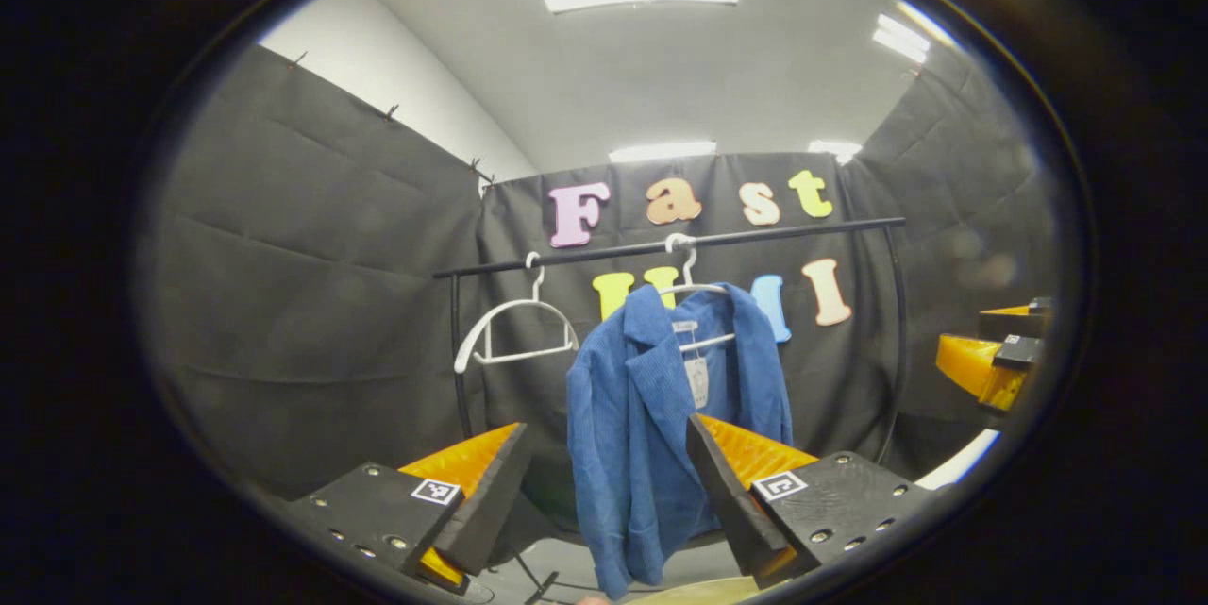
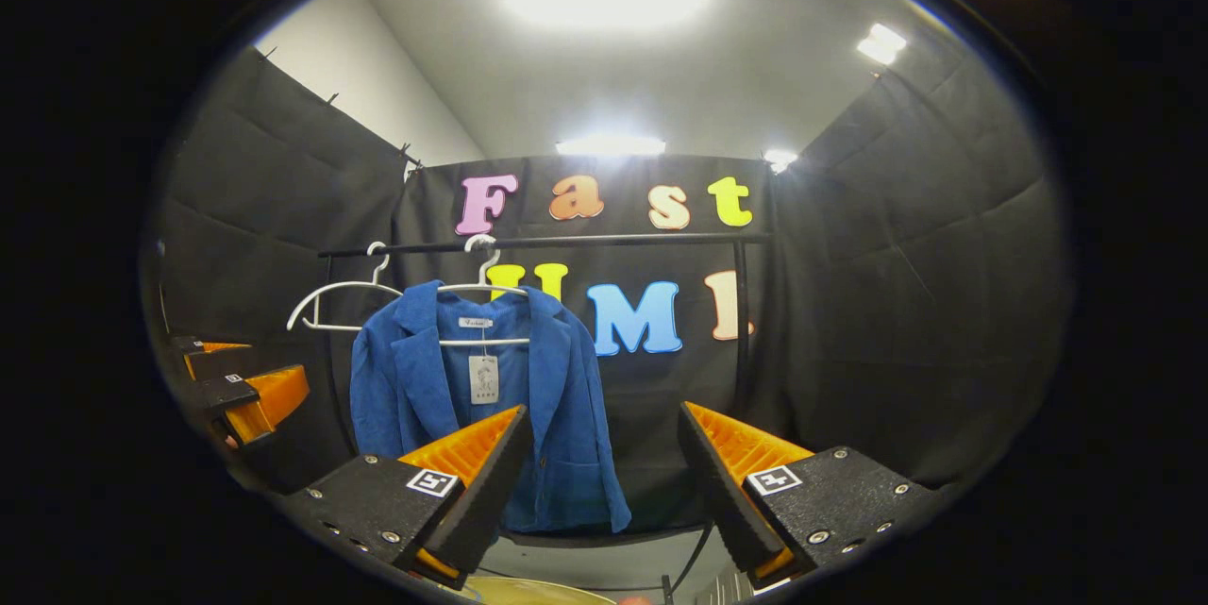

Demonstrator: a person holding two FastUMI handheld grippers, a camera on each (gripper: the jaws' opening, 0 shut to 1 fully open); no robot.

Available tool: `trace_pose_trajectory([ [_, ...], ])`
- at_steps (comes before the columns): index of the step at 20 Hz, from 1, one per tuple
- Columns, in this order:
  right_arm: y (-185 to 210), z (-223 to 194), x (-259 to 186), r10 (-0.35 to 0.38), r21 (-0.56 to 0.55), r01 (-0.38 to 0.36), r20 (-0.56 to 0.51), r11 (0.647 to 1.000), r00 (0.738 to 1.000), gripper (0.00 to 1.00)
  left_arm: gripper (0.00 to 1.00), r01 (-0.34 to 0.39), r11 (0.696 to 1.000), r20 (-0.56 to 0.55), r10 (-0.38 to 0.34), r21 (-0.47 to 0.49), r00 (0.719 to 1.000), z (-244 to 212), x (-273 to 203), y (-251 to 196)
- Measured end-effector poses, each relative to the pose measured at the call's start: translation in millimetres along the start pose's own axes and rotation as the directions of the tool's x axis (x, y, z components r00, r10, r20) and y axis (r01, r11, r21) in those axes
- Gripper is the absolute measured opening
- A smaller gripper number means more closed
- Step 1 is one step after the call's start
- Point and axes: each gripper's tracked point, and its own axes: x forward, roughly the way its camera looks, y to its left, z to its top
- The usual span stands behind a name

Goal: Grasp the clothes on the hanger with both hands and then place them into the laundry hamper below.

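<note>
A blue ribbed jacket [image 2: 491, 397] with a white tag [image 2: 483, 379] hangs on a white hanger [image 2: 483, 289], beside an empty white hanger [image 2: 342, 298], from a black rail [image 2: 566, 243] under a white ceiling [image 2: 661, 67].

A blue corduroy jacket [image 1: 651, 416] [image 2: 491, 397], hung open-fronted on a white hanger [image 1: 694, 289] [image 2: 481, 289] with a paper tag at the collar, is seen ahead of each hand-held gripper, untouched; the hamper's pale rim [image 2: 528, 591] is glimpsed below.
</note>
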Motion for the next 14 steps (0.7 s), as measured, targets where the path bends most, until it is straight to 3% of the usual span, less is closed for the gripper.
trace_pose_trajectory([
  [6, 8, 38, 38, 0.051, 0.018, -0.052, 0.030, 0.998, 0.998, 0.95, 0.98, -0.008, 1.000, 0.022, 0.009, -0.030, 1.000, 29, 31, 8],
  [14, 16, 72, 124, 0.154, 0.023, -0.157, 0.104, 0.987, 0.983, 0.95, 0.98, -0.059, 0.998, 0.002, 0.059, -0.022, 0.998, 34, 94, -17],
])
